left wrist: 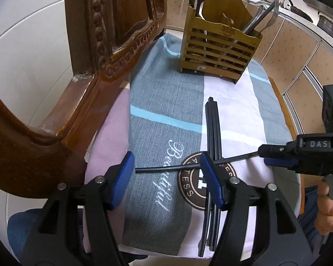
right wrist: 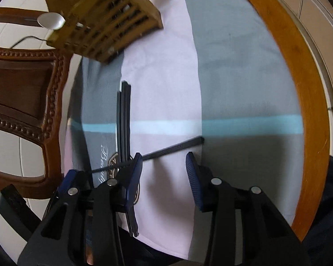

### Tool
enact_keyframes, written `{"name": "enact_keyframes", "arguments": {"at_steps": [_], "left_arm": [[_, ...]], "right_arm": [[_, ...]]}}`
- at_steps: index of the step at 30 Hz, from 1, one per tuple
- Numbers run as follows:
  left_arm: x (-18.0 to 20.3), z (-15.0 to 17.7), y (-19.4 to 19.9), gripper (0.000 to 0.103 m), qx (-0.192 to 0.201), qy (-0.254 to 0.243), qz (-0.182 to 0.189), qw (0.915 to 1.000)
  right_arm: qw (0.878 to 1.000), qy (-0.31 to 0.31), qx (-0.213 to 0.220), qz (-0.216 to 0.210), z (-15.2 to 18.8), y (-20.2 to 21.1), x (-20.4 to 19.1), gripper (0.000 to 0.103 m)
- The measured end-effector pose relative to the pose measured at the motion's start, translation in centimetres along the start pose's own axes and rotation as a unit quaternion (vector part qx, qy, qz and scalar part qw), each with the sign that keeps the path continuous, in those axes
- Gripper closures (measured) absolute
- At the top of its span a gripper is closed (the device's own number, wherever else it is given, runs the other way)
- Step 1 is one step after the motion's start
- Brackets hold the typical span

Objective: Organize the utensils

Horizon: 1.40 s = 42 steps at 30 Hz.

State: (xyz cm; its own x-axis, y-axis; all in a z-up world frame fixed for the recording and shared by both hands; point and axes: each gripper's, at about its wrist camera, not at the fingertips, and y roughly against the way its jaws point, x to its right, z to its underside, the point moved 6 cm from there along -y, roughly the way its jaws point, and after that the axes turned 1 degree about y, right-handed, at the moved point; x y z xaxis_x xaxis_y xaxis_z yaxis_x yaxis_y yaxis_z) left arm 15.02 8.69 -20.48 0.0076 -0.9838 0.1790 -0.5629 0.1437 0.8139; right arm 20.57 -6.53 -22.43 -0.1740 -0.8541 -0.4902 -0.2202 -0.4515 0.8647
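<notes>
Left wrist view: left gripper (left wrist: 166,177) spread wide above the cloth (left wrist: 166,102), gripping nothing; a single chopstick (left wrist: 166,168) crosses its gap, lying across the chopstick bundle (left wrist: 214,128). Wooden holder (left wrist: 219,42) stands at the far edge.

Right wrist view: right gripper (right wrist: 164,166) spread, its blue pads (right wrist: 194,175) empty; the single chopstick (right wrist: 173,149) passes between them.
</notes>
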Motion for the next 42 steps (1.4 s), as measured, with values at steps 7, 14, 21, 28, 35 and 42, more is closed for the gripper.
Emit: {"name": "enact_keyframes", "arguments": {"at_steps": [7,14,21,28,35,42], "left_arm": [[0.3,0.2,0.5,0.039,0.002,-0.002,0.004,1.0],[0.7,0.1,0.3,0.037,-0.008,-0.008,0.016,0.9998],[3.2,-0.6,-2.9,0.037,-0.051,-0.055,0.036,0.9966],[4.3,-1.0,-6.5,0.038,-0.092,-0.069,0.011,0.9932],[2.5,-1.9,-6.3,0.039,-0.095,-0.062,-0.052,0.9922],[4.6,-4.0,-7.5,0.045,-0.098,-0.079,-0.039,0.9912]], "right_arm": [[0.996,0.014,0.046,0.078,-3.8,-1.1,-0.8,0.061],[0.988,0.099,0.042,0.113,-5.4,-3.4,-4.3,0.089],[0.981,0.119,0.054,0.144,-7.0,-1.7,-1.6,0.091],[0.98,0.142,0.07,0.119,-7.4,-1.0,-0.1,0.09],[0.977,0.167,0.081,0.104,-7.0,-0.8,0.0,0.09],[0.973,0.179,0.08,0.119,-6.6,-0.9,0.1,0.089]]}}
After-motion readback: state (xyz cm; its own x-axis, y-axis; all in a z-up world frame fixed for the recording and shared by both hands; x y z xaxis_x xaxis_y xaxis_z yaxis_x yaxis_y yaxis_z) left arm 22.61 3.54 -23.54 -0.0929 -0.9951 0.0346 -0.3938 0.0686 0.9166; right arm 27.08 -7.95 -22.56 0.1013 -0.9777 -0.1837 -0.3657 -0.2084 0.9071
